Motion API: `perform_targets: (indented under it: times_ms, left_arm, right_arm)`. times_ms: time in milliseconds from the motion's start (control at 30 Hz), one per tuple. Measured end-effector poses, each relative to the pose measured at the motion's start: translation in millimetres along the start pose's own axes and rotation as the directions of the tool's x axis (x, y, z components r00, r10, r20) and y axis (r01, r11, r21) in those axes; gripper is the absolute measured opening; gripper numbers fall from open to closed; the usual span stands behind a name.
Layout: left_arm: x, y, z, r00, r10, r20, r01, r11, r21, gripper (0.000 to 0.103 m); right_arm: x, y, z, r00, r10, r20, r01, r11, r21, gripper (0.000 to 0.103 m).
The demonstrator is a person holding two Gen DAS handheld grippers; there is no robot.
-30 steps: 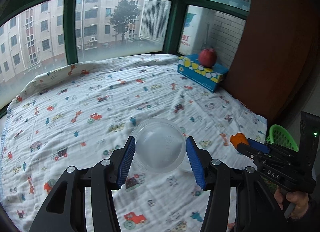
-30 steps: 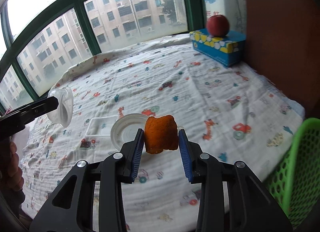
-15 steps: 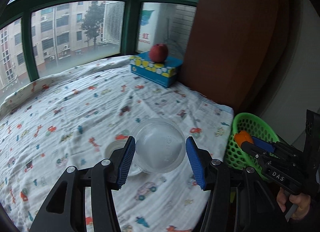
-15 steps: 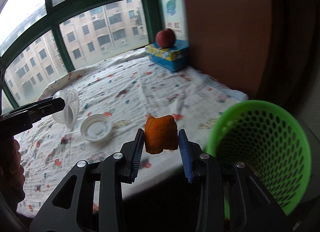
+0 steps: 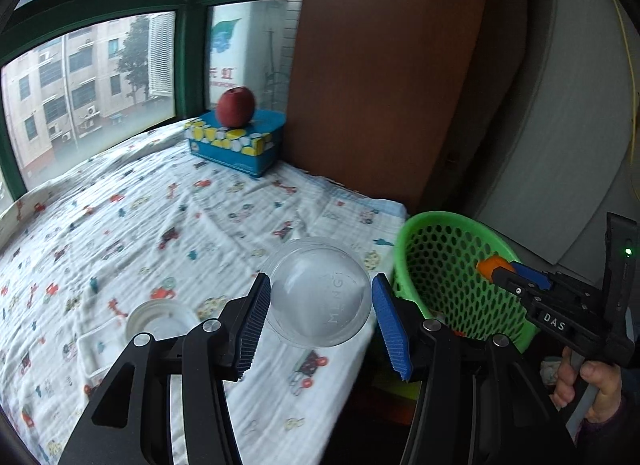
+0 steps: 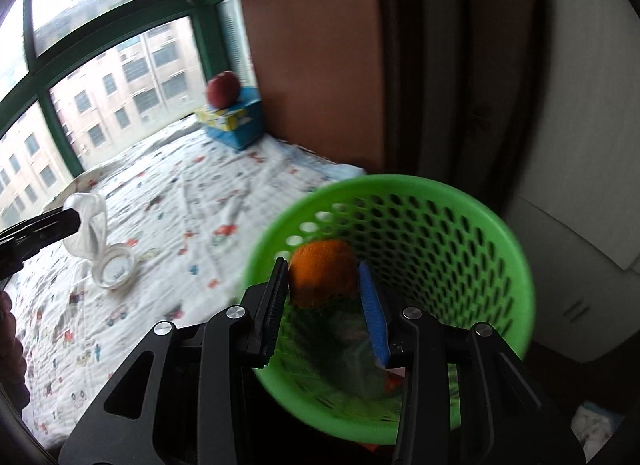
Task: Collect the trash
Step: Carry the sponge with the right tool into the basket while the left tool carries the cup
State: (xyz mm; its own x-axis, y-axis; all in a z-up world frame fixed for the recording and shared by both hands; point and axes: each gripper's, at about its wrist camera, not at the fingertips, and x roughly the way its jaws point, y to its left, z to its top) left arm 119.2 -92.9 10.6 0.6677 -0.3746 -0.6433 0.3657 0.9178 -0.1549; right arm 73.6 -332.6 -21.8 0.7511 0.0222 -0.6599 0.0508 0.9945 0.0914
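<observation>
Left hand-held gripper is pitched downward over the near right corner of the cloth-covered surface. Its blue pads are clamped on a clear dome lid, which is carried clear of the cloth with its dome facing the camera. Right hand-held gripper is also angled down, its tips over the mouth of the green basket. It is closed on an orange spongy piece, which sits above the basket's near rim and inside its opening. In the left wrist view a hand wraps the right tool's grip at the far right, low in frame. The basket stands off the surface's right edge and below it, just beside the corner; crumpled pale stuff lies in its bottom, too blurred to name. A brown panel rises close behind the basket and along the surface's far right side, so room is tight there. On the cloth, a white round lid lies near the front edge, touching or just beside a shallow white tray. A blue box with a red apple on top sits in the far corner by the window. The middle of the cloth is open.
</observation>
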Motion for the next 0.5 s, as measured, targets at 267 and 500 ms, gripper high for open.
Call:
perform_targets:
  times_ms: [267, 500]
  left_arm:
    - [15.3, -36.6, 10.0, 0.999, -0.047, -0.010, 0.047, 0.997, 0.058, 0.051]
    - [31.7, -64.9, 14.9, 0.996, -0.083, -0.035, 0.087, 0.991, 0.103, 0.051]
  right_arm:
    - [-7.7, -34.2, -6.3, 0.999, -0.054, 0.003, 0.054, 0.997, 0.059, 0.045]
    - [-20.6, -54.1, -13.2, 0.997, -0.071, 0.013, 0.070, 0.994, 0.084, 0.046]
